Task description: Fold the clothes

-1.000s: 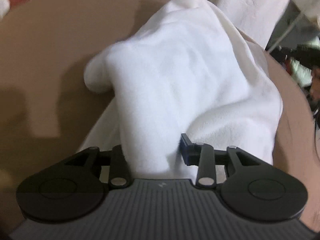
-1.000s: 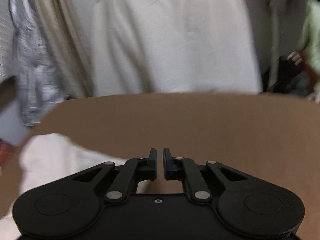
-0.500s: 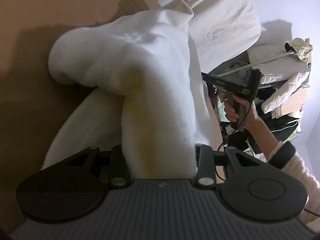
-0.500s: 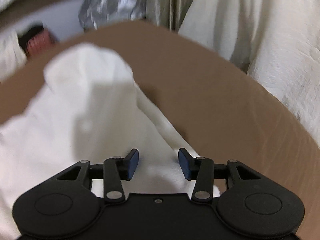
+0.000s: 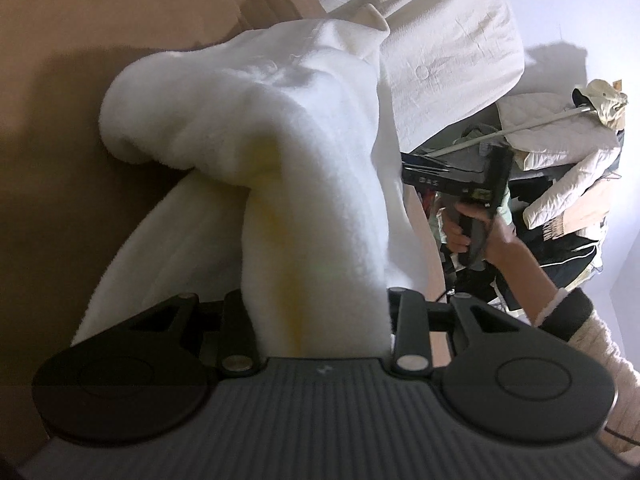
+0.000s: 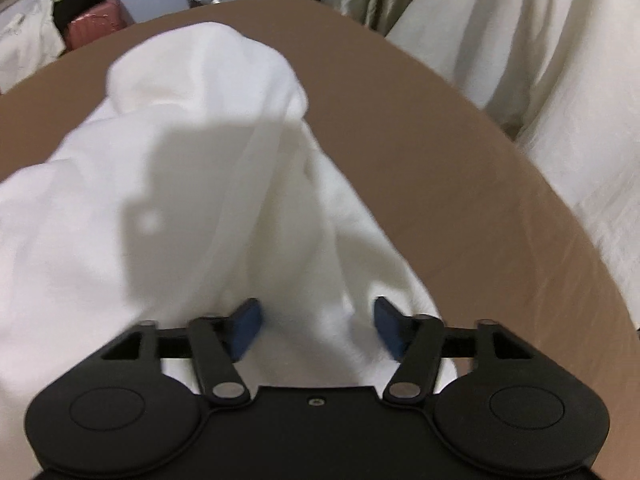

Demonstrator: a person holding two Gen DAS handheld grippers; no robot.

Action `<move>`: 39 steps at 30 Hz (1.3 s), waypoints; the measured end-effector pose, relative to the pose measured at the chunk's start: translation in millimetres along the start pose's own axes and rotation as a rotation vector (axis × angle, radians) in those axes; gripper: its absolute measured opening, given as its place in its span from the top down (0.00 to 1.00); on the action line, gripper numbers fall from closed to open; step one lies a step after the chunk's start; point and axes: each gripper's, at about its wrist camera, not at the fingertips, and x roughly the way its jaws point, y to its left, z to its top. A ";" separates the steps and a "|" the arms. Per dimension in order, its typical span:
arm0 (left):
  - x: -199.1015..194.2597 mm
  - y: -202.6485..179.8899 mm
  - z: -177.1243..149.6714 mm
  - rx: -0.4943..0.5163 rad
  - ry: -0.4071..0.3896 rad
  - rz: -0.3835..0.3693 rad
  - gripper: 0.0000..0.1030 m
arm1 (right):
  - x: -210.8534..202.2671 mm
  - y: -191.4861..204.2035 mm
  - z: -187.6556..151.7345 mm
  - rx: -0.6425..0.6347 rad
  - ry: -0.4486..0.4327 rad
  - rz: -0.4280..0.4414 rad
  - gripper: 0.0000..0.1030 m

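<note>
Right gripper (image 6: 316, 330), shut and over bare brown table (image 6: 460, 152) a second ago, now opening astride white fleece garment's (image 5: 256, 128) near edge; left gripper (image 5: 320, 320) keeps its bunched fold clamped, second pinch imminent

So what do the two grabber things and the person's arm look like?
Both grippers are black, with round discs either side and silver rivets. The right gripper has blue pads; the left gripper has a ribbed grey body. The arm wears a cream fuzzy sleeve with a dark cuff.
</note>
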 end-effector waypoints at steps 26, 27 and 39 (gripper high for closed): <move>15.5 -19.2 -15.1 0.120 0.085 0.190 0.60 | -55.5 -71.3 -139.2 0.684 -0.197 0.206 0.81; 13.3 -18.4 -12.5 0.098 0.076 0.169 0.60 | -53.9 -70.0 -141.6 0.682 -0.210 0.210 0.81; -16.2 -29.4 -16.9 0.069 -0.019 -0.018 0.80 | -104.1 -71.2 -125.7 0.712 -0.472 0.106 0.85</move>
